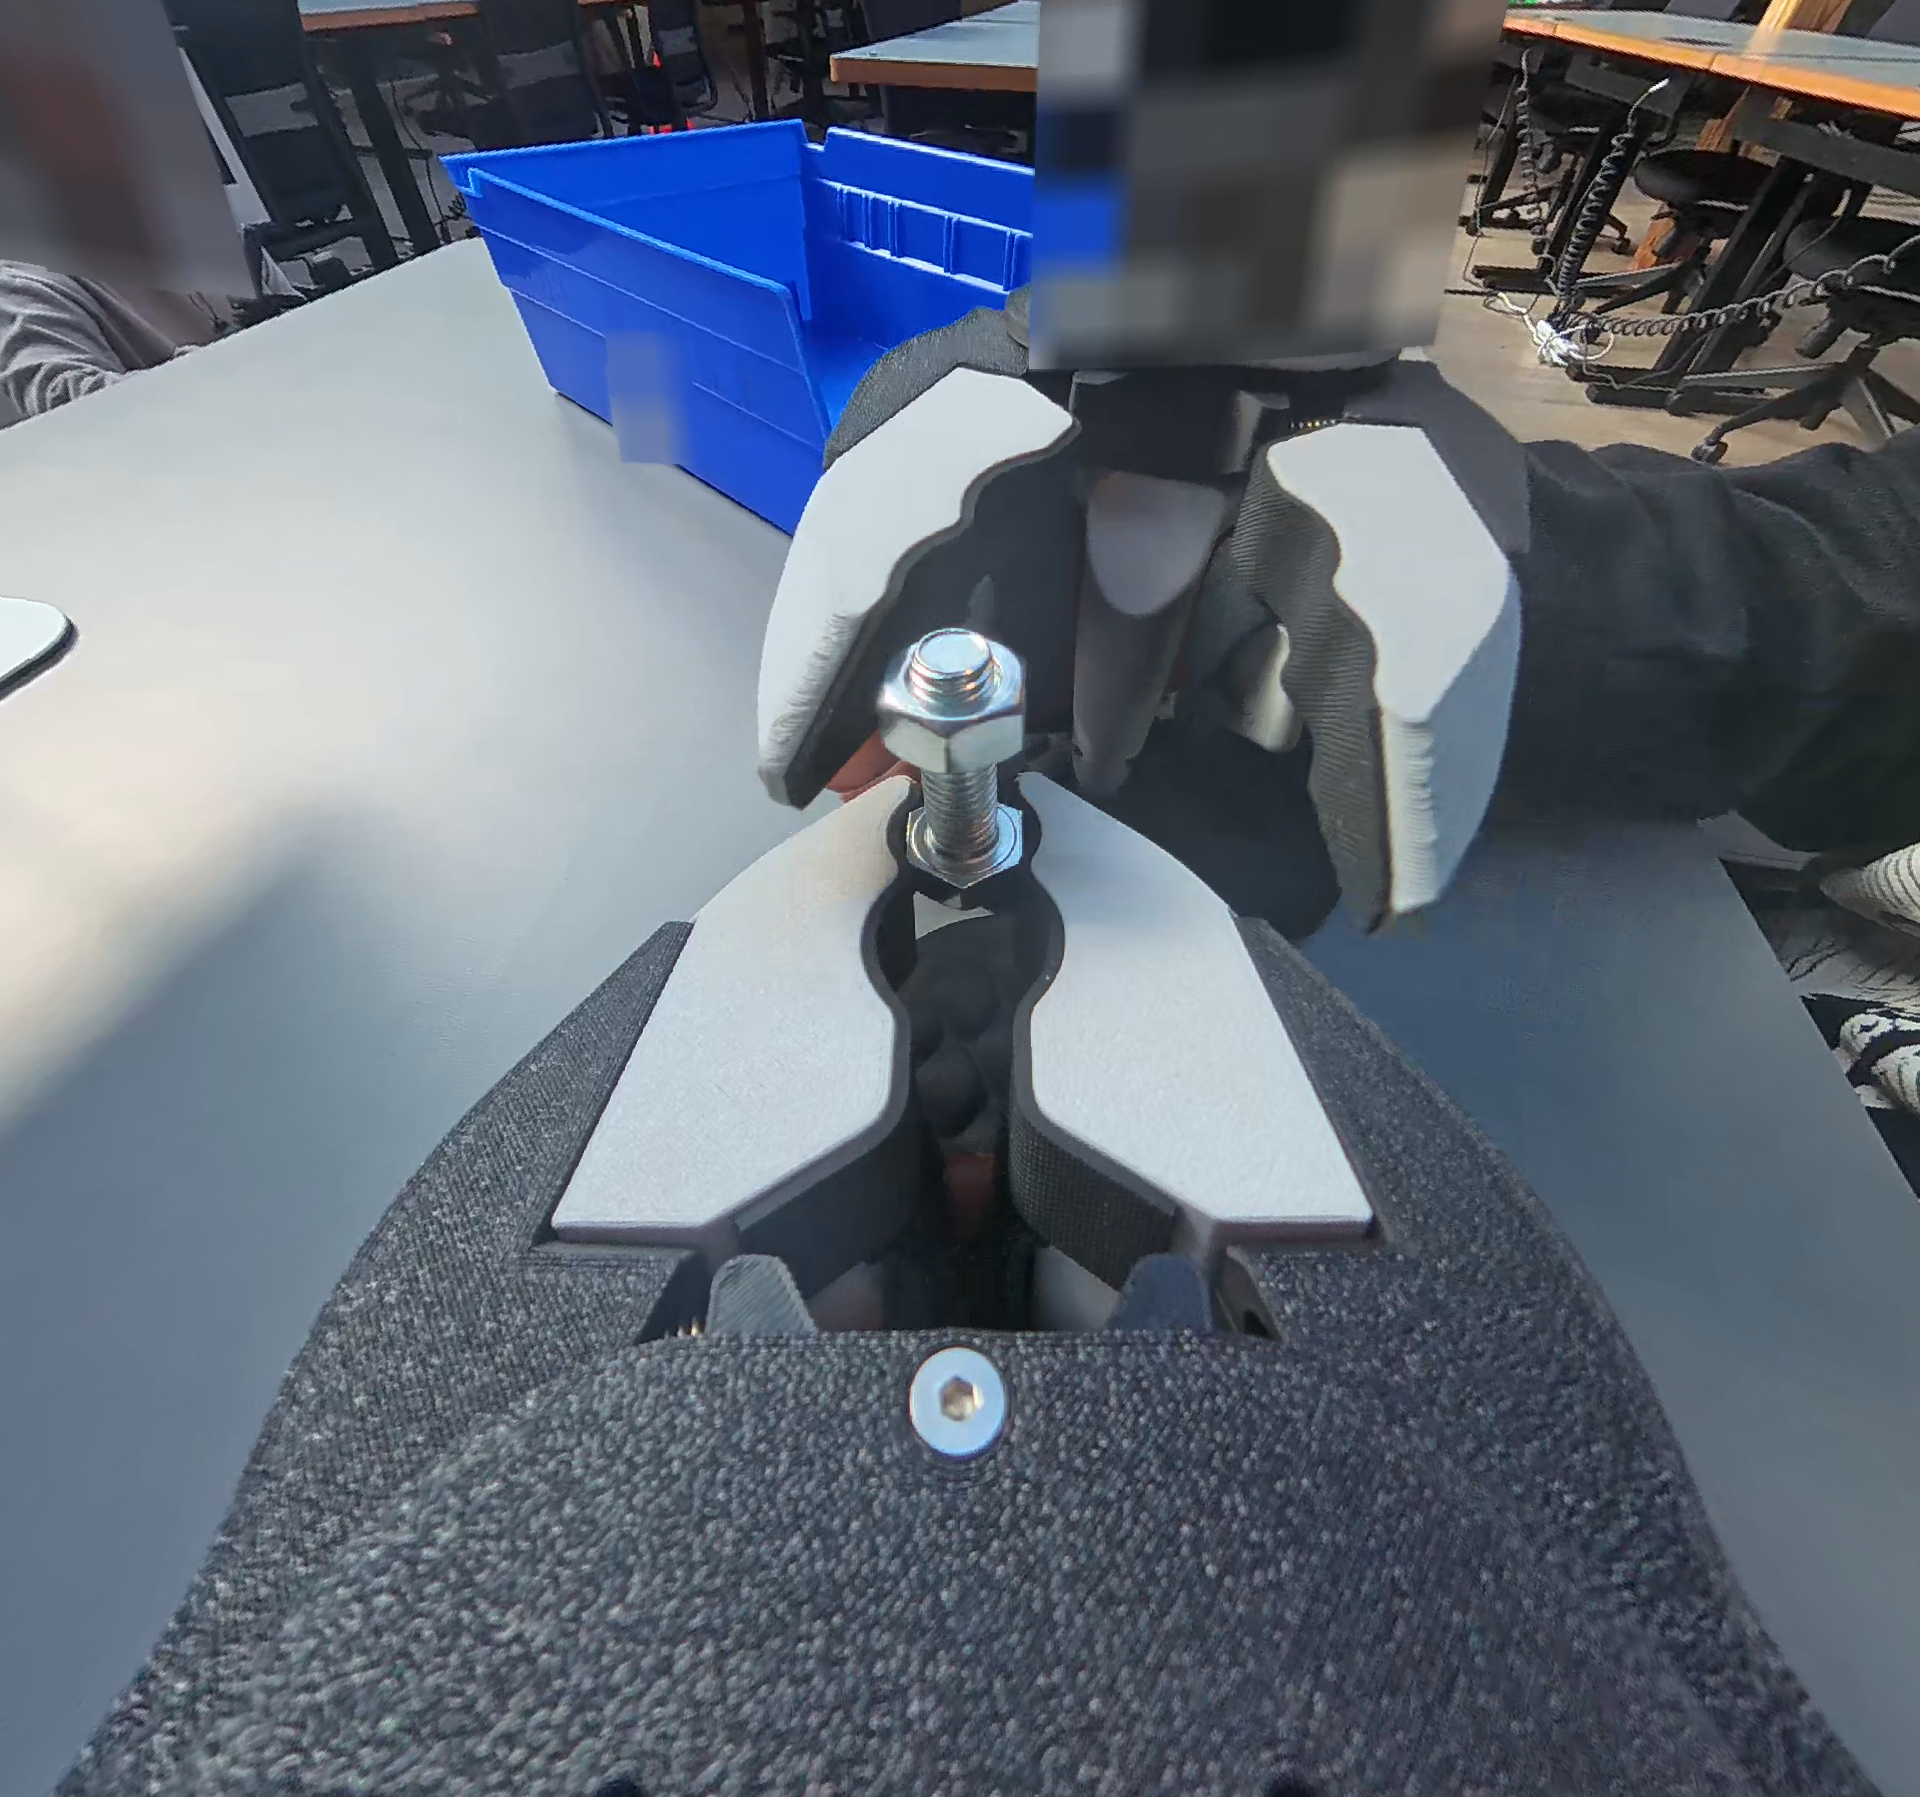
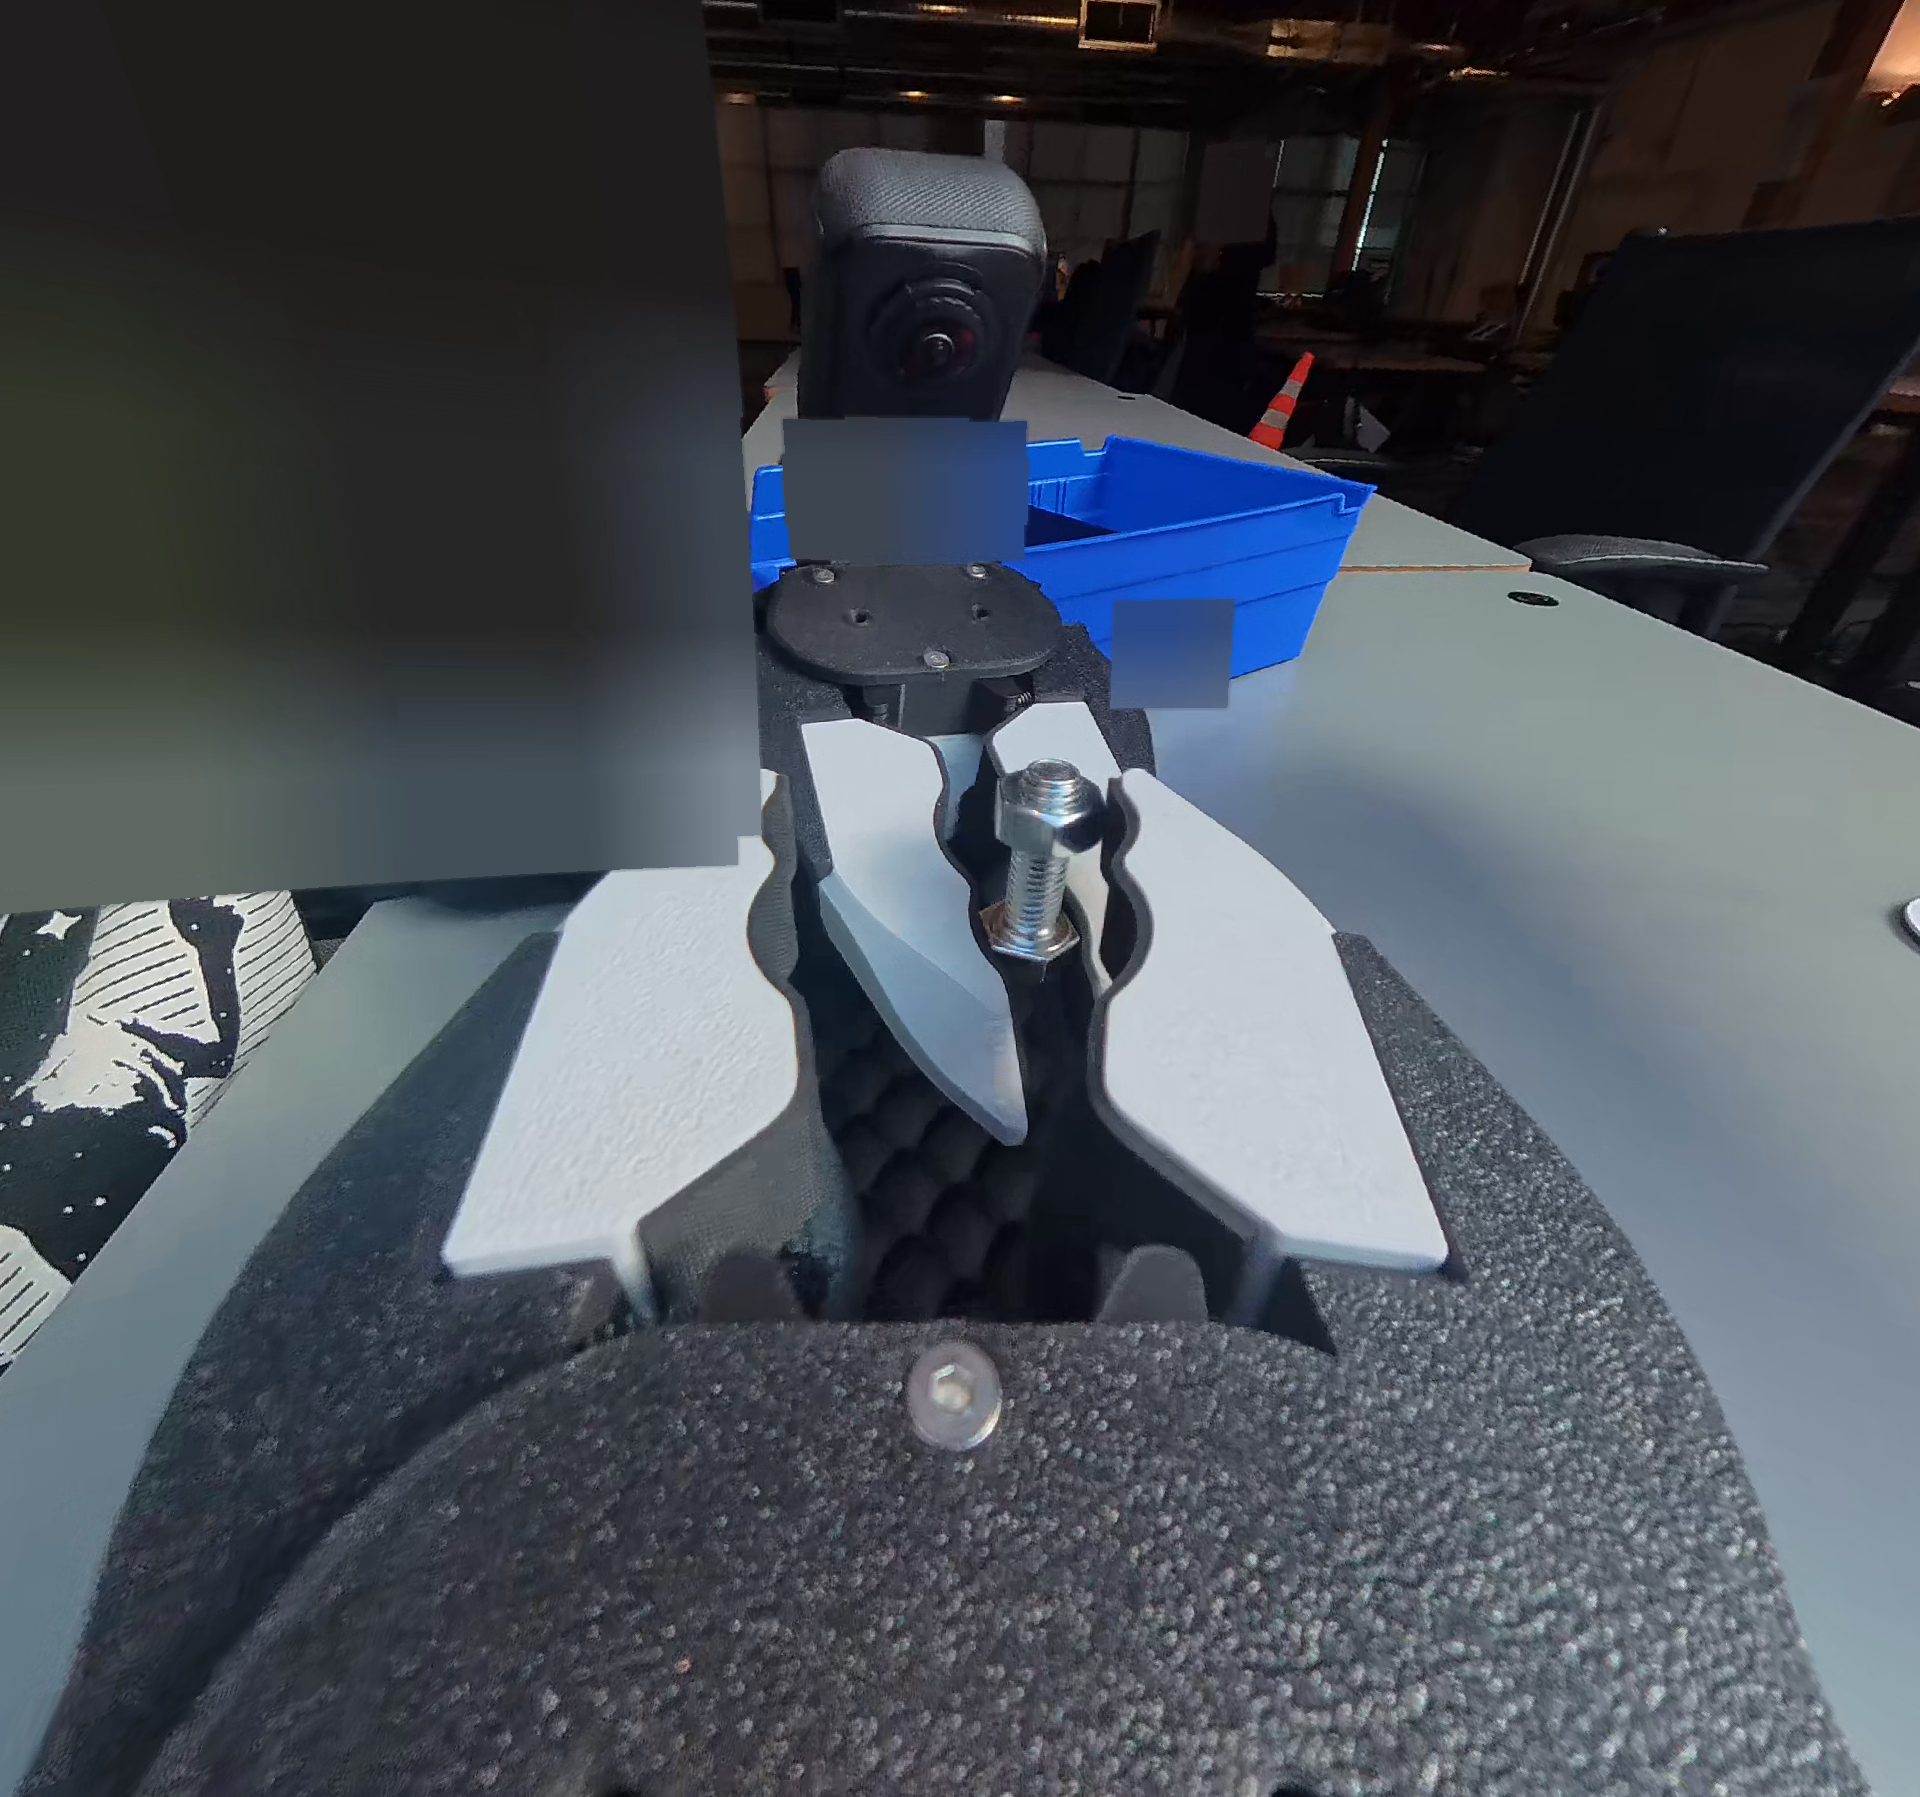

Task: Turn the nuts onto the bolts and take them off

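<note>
My left gripper (image 1: 961, 848): pressed together on the hex head of the bolt, fingertips hugging it from both sides; seen from my other hand it shows at (image 2: 1023, 926).
Bolt (image 1: 956, 807): silver, threaded, standing upright above my left fingertips, shank bare between head and nut; also at (image 2: 1034, 890).
Nut (image 1: 951, 719): silver hex nut sitting near the top of the thread, with the bolt's end poking just above it; also at (image 2: 1044, 812).
My right gripper (image 1: 1101, 781): spread wide, one grey finger just beside the nut on its left, the other well off to the right; nothing pinched. In its own view (image 2: 940, 843) the nut stands close to the right-hand finger, and I cannot tell whether they touch.
Table (image 1: 364, 656): plain grey top under both of my hands.
Blue bin (image 1: 727, 293): open plastic parts bin on the table beyond the grippers; also at (image 2: 1195, 521).
Camera (image 2: 930, 293): black, lens facing me, mounted on my left gripper.
Writing: none legible; patches on the bin and camera mount are blurred.
Traffic cone (image 2: 1288, 397): orange and white, far back.
</note>
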{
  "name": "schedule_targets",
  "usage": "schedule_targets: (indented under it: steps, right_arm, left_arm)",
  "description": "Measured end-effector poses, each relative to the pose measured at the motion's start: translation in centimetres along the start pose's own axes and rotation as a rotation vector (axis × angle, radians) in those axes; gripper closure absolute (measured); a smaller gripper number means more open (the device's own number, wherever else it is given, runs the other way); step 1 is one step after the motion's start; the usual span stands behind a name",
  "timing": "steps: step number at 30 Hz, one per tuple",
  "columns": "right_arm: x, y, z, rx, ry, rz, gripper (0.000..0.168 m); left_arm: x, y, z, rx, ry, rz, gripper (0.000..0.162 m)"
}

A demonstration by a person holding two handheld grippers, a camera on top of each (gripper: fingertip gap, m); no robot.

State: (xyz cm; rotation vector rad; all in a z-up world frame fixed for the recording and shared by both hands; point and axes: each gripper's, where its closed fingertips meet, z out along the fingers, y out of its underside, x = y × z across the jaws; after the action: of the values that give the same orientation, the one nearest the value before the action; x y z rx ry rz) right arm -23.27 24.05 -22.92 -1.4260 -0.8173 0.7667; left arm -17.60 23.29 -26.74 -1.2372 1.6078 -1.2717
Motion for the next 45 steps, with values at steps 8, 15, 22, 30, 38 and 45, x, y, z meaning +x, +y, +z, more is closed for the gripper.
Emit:
schedule_targets:
  steps: [8,15,22,30,38,45]
  right_arm:
    - [1.2,-0.1,-1.8,-0.025,0.049,-0.009,0.147]
    - [1.7,-1.0,-2.8,0.034,0.062,-0.003,0.159]
    - [0.8,-0.8,-0.6,0.075,0.036,0.002,0.087]
    - [-1.1,0.2,1.2,0.009,-0.047,-0.036,0.08]
    - [-0.4,0.2,0.3,-0.008,-0.018,-0.017,0.105]
    - [0.9,0.1,-1.2,-0.022,0.031,-0.009,0.137]
  left_arm:
    - [0.0,-0.1,-0.1,0.006,0.001,-0.001,0.148]
    - [-0.1,-0.1,-0.1,0.009,-0.003,-0.006,0.148]
    - [0.1,0.0,0.0,0.001,0.003,0.006,0.148]
    - [0.2,0.2,0.1,-0.017,0.002,0.021,0.148]
    - [0.1,0.1,0.0,-0.01,-0.001,0.013,0.148]
    - [0.0,0.0,-0.1,0.002,-0.002,0.004,0.148]
